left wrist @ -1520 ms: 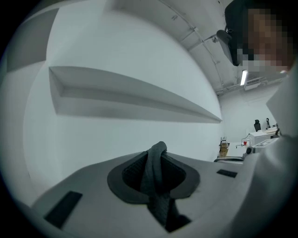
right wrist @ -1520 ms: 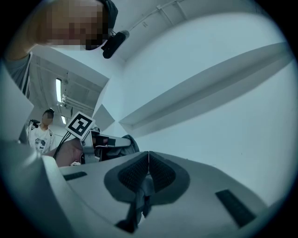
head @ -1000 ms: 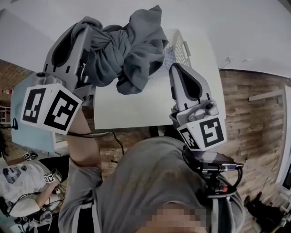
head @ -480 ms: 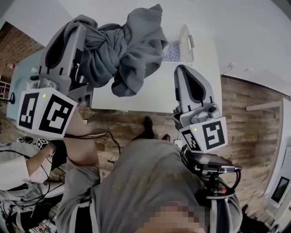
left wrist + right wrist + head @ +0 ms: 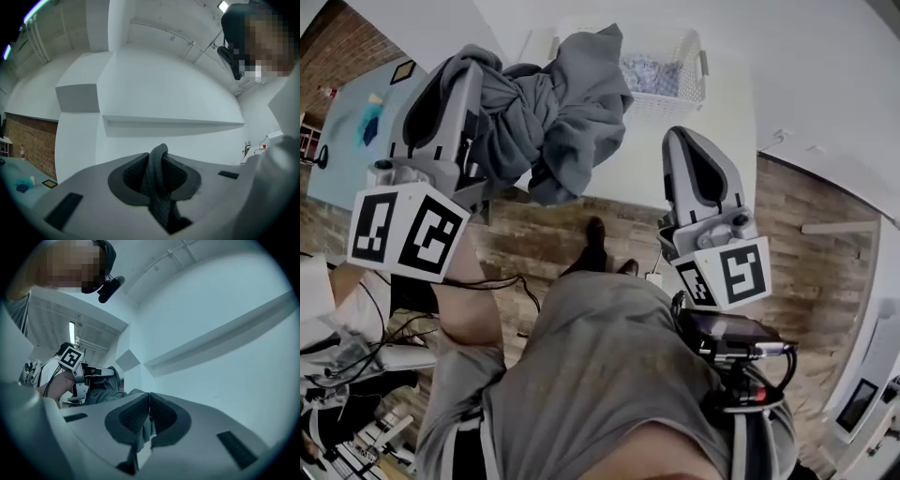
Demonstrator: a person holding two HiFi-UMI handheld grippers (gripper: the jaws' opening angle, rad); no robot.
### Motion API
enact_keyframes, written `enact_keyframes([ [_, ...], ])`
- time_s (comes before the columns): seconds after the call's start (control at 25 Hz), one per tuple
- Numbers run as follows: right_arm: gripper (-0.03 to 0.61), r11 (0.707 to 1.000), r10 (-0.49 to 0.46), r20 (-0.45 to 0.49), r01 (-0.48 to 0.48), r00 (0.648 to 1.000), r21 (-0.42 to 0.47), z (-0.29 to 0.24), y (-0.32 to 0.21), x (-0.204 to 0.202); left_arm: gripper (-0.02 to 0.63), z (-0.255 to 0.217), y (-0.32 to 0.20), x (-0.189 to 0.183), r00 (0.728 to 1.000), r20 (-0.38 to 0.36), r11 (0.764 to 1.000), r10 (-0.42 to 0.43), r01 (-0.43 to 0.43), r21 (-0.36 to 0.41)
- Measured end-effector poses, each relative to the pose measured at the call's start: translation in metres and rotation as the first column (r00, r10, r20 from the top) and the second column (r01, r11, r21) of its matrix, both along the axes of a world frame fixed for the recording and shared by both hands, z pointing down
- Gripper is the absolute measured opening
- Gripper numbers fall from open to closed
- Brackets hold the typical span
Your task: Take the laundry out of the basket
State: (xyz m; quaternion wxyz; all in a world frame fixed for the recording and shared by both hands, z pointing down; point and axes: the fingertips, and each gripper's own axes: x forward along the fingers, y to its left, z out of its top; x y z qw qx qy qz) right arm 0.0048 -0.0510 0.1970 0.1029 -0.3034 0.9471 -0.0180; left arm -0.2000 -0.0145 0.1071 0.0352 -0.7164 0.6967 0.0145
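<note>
The left gripper (image 5: 158, 155), fingers clenched on the grey garment (image 5: 553, 112), has carried it clear of the basket (image 5: 677, 97). The right gripper (image 5: 149, 398) has its fingers closed on nothing.

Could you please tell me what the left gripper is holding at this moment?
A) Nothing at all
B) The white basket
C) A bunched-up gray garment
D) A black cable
C: the left gripper has its jaws closed on a fold of the gray garment, which hangs bunched from it in the head view.
</note>
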Motion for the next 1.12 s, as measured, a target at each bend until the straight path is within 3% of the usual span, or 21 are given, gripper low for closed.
enact_keyframes([
  [0.72, 0.009, 1.0, 0.0, -0.05, 0.0, 0.999, -0.001, 0.011, -0.016, -0.031, 0.063, 0.119, -0.013, -0.009, 0.992, -0.105, 0.986, 0.065, -0.08, -0.144],
  [1.12, 0.009, 0.999, -0.021, -0.099, 0.017, 0.995, -0.036, 0.027, -0.031, -0.072, 0.063, 0.168, -0.028, -0.037, 0.99, -0.11, 0.986, 0.084, -0.099, -0.137],
])
